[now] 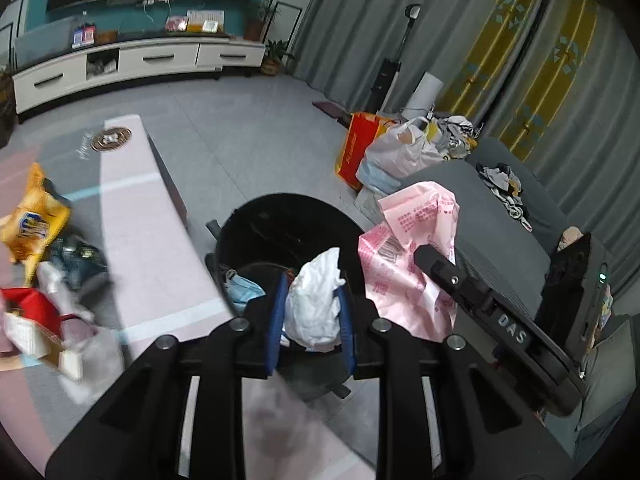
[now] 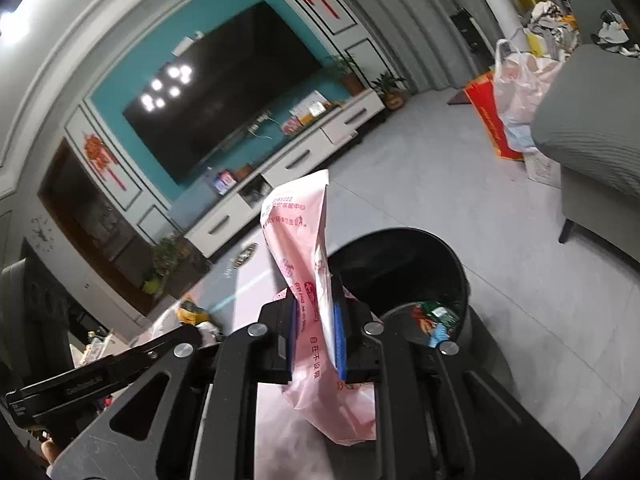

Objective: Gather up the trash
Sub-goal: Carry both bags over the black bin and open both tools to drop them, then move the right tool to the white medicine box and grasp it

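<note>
My left gripper (image 1: 311, 312) is shut on a crumpled white tissue (image 1: 314, 304), held just above the rim of a black round bin (image 1: 288, 220) that stands on the floor beside the pink table. My right gripper (image 2: 316, 332) is shut on a pink printed plastic bag (image 2: 298, 236), which sticks up between its blue pads; the same pink bag (image 1: 408, 256) shows to the right in the left wrist view. The black bin (image 2: 400, 252) lies just right of the right gripper, with a blue mask and coloured wrappers (image 2: 434, 318) inside.
On the pink table (image 1: 136, 216) lie a yellow snack bag (image 1: 34, 216), a red box (image 1: 28, 308) and other scraps. A grey sofa (image 1: 500, 224) stands right of the bin. Full shopping bags (image 1: 384, 152) sit on the floor by the curtain. A white TV cabinet (image 1: 136, 64) lines the far wall.
</note>
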Motion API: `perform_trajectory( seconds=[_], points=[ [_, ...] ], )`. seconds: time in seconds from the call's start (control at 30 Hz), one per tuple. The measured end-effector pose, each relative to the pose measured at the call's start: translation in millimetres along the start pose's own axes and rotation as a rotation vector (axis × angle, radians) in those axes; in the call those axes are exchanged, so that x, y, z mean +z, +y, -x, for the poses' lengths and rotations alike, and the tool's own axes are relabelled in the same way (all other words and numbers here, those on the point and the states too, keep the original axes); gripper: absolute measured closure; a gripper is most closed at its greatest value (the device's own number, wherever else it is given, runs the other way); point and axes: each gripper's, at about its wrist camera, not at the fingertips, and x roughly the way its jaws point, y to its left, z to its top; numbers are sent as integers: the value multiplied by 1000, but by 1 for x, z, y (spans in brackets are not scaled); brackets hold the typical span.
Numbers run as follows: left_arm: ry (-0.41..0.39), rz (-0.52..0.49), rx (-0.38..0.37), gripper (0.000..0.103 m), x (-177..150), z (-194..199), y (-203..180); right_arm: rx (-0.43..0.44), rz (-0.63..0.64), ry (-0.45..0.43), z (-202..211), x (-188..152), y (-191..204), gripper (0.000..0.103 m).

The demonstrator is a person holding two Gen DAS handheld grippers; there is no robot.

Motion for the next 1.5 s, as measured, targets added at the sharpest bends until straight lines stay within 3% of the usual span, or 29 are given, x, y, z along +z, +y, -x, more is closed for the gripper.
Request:
perform_trajectory(
  seconds=[0.17, 0.33, 0.37, 0.43, 0.53, 0.67, 0.8, 1.03, 1.1, 1.23, 1.4, 1.5],
  points=[
    [55, 1, 34, 79, 3, -43, 2, -73, -14, 24, -14, 0, -16, 86],
    [96, 22, 55, 72, 3, -73, 6, -81, -95, 59, -28, -1, -32, 80],
    [98, 30, 64, 70, 3, -78, 8, -89, -106, 68, -32, -2, -35, 79],
    [103, 45, 63, 45, 5, -83, 11, -105, -126, 82, -39, -3, -37, 71],
    [91, 63, 66, 36, 5, -86, 14, -125, -143, 81, -42, -4, -40, 54],
    [83, 70, 52, 29, 2, -80, 20, -114, -166, 72, -39, -5, -41, 51],
    [72, 87, 19, 20, -9, -60, 27, -124, -165, 63, -35, -4, -43, 50],
    [-6, 101, -112, 3, -51, 11, 34, -97, -137, 66, -30, -4, -29, 47],
    [-34, 100, -138, 3, -61, 33, 36, -84, -101, 71, -28, -5, -17, 47],
    [-109, 141, -121, 3, -80, 79, 59, -34, -27, 82, -25, -11, 11, 43],
    [-158, 277, -81, 3, -100, 120, 108, 82, 67, 119, -27, -25, 53, 39],
    [-208, 280, -46, 3, -115, 138, 127, 123, 128, 150, -32, -34, 76, 35]
  ],
)
